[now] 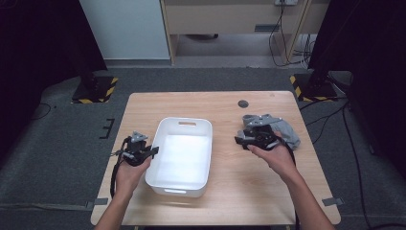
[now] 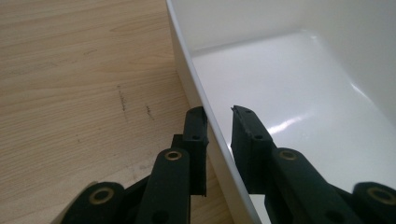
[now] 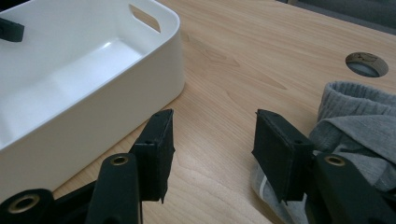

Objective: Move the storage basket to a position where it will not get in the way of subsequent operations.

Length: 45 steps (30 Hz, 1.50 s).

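High view: my left gripper (image 1: 140,149) sits at the left long wall of the white plastic bin (image 1: 181,155), which lies mid-tabletop (image 1: 225,191) with its long axis running away from me. My right gripper (image 1: 256,135) hangs over bare wood between the bin and a crumpled grey garment (image 1: 286,132), and is much the nearer hand to that garment. Left gripper view: my jaws straddle the bin's left rim (image 2: 196,88), one pad outside over the wood, one inside above the glossy floor; they stand narrow, and a sliver of gap shows on the inner side, so I judge the rim not yet pinched. Right gripper view: jaws parted to a middling width, nothing between them but tabletop. The grey garment (image 3: 359,121) lies just beside the right-hand jaw, off to that side; the bin (image 3: 84,84) lies to the other. A short swing toward the cloth would, I judge, bring it between the jaws.
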Available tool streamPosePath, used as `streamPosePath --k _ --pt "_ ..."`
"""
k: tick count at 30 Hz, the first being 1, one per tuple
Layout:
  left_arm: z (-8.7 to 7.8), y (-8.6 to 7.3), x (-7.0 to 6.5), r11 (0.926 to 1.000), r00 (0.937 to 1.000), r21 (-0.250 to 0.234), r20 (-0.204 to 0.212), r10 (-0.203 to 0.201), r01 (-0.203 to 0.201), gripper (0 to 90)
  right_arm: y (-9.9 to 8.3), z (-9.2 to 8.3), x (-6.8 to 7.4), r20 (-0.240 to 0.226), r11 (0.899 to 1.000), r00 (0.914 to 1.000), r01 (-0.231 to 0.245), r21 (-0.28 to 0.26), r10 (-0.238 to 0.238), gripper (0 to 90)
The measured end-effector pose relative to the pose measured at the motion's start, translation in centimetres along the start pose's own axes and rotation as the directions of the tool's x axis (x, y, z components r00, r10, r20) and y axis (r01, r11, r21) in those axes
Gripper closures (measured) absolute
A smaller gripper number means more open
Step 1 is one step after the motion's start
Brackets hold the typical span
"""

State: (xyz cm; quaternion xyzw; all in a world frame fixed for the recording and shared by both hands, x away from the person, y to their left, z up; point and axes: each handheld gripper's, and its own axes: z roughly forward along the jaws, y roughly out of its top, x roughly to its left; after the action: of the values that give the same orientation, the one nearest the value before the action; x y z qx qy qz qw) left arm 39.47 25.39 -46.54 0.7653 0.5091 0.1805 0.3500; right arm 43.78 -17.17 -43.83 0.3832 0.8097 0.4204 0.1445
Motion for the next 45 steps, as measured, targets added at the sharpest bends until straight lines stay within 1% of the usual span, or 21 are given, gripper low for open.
streamPosePath --k 4,6,7,9,14,19,22,26,29,31,34,37,40,41,45 --pt "-0.3 0.1 0.5 1.0000 0.9996 0.000 -0.028 -0.004 0.004 76.3 -0.2 0.1 0.0 0.000 1.000 1.0000 -0.006 0.002 0.006 48.0" --pt "-0.3 0.0 0.9 0.9999 0.9994 -0.001 -0.030 -0.017 0.017 76.5 -0.2 0.2 0.0 -0.001 1.000 0.9999 -0.013 0.005 0.013 48.0" --pt "-0.4 0.0 1.2 0.9999 0.9993 -0.002 -0.034 -0.017 0.016 76.5 -0.1 0.2 0.0 -0.002 1.000 1.0000 -0.009 0.005 0.009 47.9" --pt "-0.5 -0.1 1.7 0.9995 0.9986 -0.006 -0.042 -0.031 0.030 76.5 0.1 0.2 0.1 -0.001 1.000 1.0000 -0.006 0.002 0.006 47.9" --pt "-0.8 -0.3 2.8 0.9974 0.9966 -0.016 -0.043 -0.071 0.070 76.4 0.3 0.5 0.3 -0.007 1.000 1.0000 0.000 0.006 0.000 47.6" --pt "-1.0 -0.4 3.7 0.9966 0.9949 -0.016 -0.059 -0.082 0.081 76.5 0.5 0.7 0.5 -0.008 1.000 1.0000 0.003 0.006 -0.003 47.5" --pt "-1.1 -0.4 4.1 0.9962 0.9942 -0.018 -0.064 -0.087 0.086 76.5 0.4 0.8 0.6 -0.009 1.000 0.9999 -0.005 0.014 0.006 47.2" --pt "-1.1 -0.4 4.3 0.9960 0.9938 -0.017 -0.067 -0.089 0.088 76.5 0.1 1.0 0.6 -0.011 1.000 0.9999 -0.004 0.015 0.004 46.5" --pt "-1.1 -0.3 4.6 0.9963 0.9937 -0.014 -0.073 -0.085 0.084 76.6 -0.2 1.1 0.5 -0.015 1.000 0.9999 -0.007 0.016 0.008 44.6" --pt "-1.1 -0.3 4.8 0.9964 0.9936 -0.012 -0.074 -0.085 0.084 76.6 -0.4 1.1 0.5 -0.013 1.000 0.9997 -0.020 0.017 0.020 42.3" --pt "-1.1 -0.3 5.1 0.9961 0.9937 -0.013 -0.070 -0.088 0.087 76.6 -0.5 1.1 0.3 -0.007 0.999 0.9996 -0.026 0.019 0.026 38.5" --pt "-1.1 -0.3 5.3 0.9957 0.9933 -0.013 -0.069 -0.093 0.092 76.6 -0.5 1.1 0.0 0.001 0.999 0.9988 -0.050 0.022 0.050 30.7" --pt "-1.1 -0.2 5.6 0.9955 0.9933 -0.012 -0.066 -0.095 0.094 76.5 -0.6 1.0 -0.3 0.023 0.999 0.9984 -0.051 0.013 0.051 26.3" --pt "-1.1 -0.2 5.6 0.9956 0.9932 -0.011 -0.068 -0.094 0.094 76.6 -0.6 1.0 -0.4 0.030 0.998 0.9977 -0.062 0.016 0.061 25.1" --pt "-1.2 -0.2 5.8 0.9956 0.9930 -0.009 -0.071 -0.094 0.094 76.6 -0.6 0.7 -0.6 0.036 0.997 0.9968 -0.072 0.018 0.071 24.0"
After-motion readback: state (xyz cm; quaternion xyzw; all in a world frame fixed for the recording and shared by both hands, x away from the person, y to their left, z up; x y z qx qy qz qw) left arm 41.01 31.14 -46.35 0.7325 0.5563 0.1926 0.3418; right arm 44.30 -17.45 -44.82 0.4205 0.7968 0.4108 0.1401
